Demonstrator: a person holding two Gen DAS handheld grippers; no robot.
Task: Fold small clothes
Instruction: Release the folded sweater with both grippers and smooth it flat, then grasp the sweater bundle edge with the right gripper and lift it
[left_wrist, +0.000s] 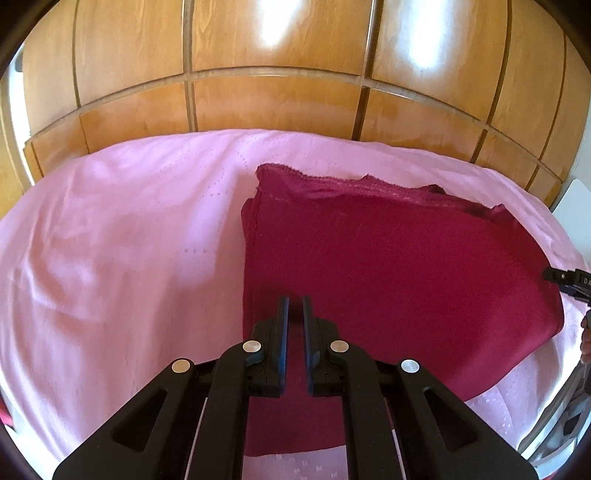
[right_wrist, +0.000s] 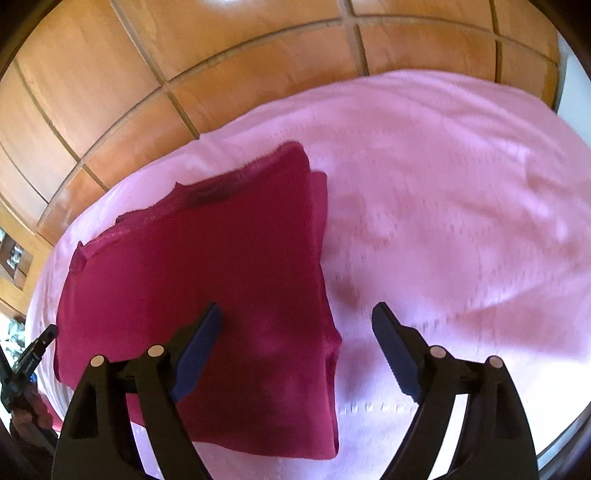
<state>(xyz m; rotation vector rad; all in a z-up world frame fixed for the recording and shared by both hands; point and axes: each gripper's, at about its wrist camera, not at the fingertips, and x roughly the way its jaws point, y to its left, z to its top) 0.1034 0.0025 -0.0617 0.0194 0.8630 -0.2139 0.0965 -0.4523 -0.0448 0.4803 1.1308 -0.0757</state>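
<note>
Your left gripper (left_wrist: 294, 301) has its two fingers drawn almost together, with only a narrow slot between them; the dark red cloth shows through this slot, but whether the blue pads really pinch a layer of it or only hover over it, I cannot tell. Your right gripper (right_wrist: 295, 314) is spread wide and holds nothing: its left finger (right_wrist: 201, 343) is over the cloth, its right finger (right_wrist: 393, 350) is over the bare cover, and the near right corner of the cloth lies between them. The thing of the task, a dark red knitted garment (left_wrist: 388, 266), lies flat just in front of both tongs. It is already folded into a compact, nearly rectangular packet, with several layers visible at its side edge and a ribbed hem along the far edge. Under it is the pink bedspread (left_wrist: 129, 240), which reaches well beyond the tongs on every side, and behind that stands the wooden panelled headboard (left_wrist: 277, 99). In my judgement the folding of this piece is nearly done; what is left is perhaps one last fold or a smoothing of the layers, and then to put it aside. No other clothes are seen in these views.
</note>
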